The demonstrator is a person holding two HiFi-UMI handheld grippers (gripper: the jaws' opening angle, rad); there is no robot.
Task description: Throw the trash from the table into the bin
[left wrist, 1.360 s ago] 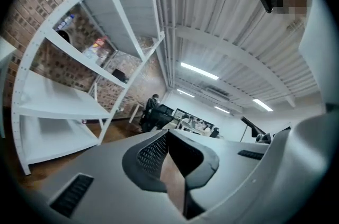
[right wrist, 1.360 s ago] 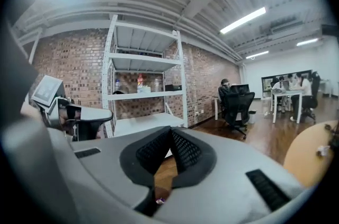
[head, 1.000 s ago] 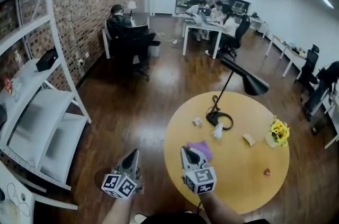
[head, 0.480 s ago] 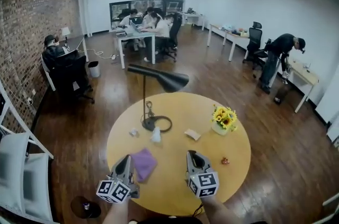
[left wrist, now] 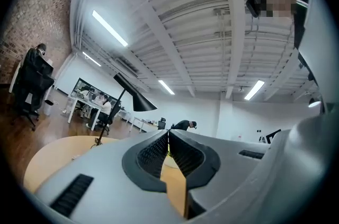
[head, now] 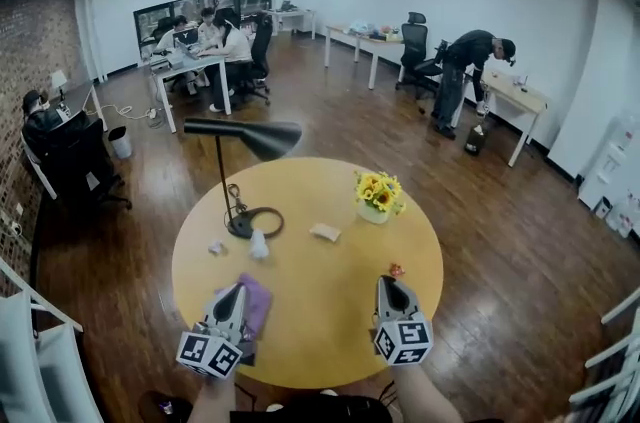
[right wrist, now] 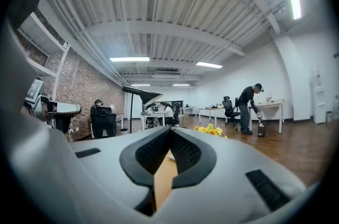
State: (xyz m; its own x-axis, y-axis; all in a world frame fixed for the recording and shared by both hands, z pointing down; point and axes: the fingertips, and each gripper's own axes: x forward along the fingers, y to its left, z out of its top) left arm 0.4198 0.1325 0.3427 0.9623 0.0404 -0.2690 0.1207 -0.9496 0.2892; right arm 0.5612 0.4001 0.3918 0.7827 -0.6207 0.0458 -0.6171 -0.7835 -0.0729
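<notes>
Left gripper (head: 236,291) and right gripper (head: 388,283), both jaws together and empty, hover over a round table (head: 320,331); paper scraps (head: 325,232) lie mid-table, lamp (head: 255,223) at eleven o'clock, flowers (head: 378,194) at one.

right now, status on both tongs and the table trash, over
Left tongs shut, empty, at the purple scrap. Right tongs shut, empty, by the small red scrap. Paper scraps untouched on the table. Lamp and flowers behind, not blocking.

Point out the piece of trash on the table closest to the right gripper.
The small reddish scrap just ahead of the right gripper; the beige paper, white tissue and purple cloth lie farther left.
</notes>
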